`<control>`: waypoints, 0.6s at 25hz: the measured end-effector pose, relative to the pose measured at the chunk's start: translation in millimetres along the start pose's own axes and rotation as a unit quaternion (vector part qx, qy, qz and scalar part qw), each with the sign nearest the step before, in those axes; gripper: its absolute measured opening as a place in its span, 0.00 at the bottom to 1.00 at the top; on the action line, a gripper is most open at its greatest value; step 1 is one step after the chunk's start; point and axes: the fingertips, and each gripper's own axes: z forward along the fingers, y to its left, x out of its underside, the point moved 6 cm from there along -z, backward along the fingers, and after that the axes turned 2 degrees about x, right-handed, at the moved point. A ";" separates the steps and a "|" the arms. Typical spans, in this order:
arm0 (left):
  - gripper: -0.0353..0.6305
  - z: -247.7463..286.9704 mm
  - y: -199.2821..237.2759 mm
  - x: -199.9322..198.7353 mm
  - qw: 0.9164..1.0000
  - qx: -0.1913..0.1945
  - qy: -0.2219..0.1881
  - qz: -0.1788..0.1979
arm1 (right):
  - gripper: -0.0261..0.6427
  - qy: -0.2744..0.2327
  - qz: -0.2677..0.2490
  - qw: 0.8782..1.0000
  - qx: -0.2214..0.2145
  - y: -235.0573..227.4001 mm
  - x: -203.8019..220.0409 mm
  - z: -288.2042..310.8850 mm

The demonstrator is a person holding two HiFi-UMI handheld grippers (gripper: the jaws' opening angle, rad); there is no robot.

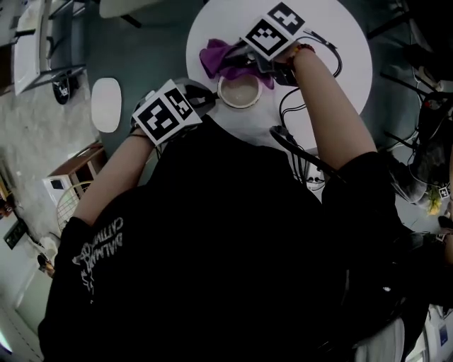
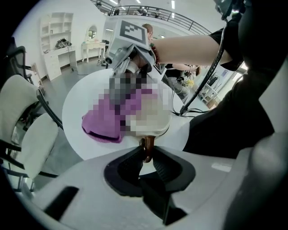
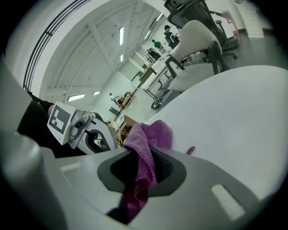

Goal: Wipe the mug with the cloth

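Head view has the left tongs (image 2: 147,152) clamped on the mug (image 1: 240,92) by its near-side handle (image 2: 147,144), the mug upright on the white surface (image 1: 340,49), and the right tongs (image 3: 145,155) pinching the purple cloth (image 1: 216,56) at the mug's far rim.

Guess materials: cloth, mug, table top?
The cloth: purple, soft, fine looped pile showing in the right gripper view; likely microfibre or terry.
The mug: cream body, glossy brown handle; probably glazed ceramic.
The table top: white, smooth, matte, no grain; laminate or painted board, cannot tell which.
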 end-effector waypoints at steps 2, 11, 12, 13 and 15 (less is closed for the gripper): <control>0.15 1.0 0.0 -1.0 1.000 -0.001 0.003 -0.001 | 0.12 -0.028 0.009 1.000 0.003 -3.3 2.8 -4.4; 0.16 4.7 0.1 -3.8 1.000 0.003 -0.002 -0.026 | 0.12 -0.125 0.068 0.989 0.047 -12.9 24.3 -23.2; 0.16 5.3 -0.1 -3.5 1.000 0.003 -0.003 -0.027 | 0.12 -0.138 0.078 0.986 0.049 -13.8 27.3 -24.4; 0.16 5.6 -0.2 -3.5 1.000 0.003 -0.002 -0.028 | 0.12 -0.151 0.088 0.983 0.052 -14.8 30.0 -25.7; 0.16 6.2 -0.3 -5.0 1.000 0.004 0.001 -0.029 | 0.12 -0.177 0.108 0.977 0.055 -17.1 35.2 -29.6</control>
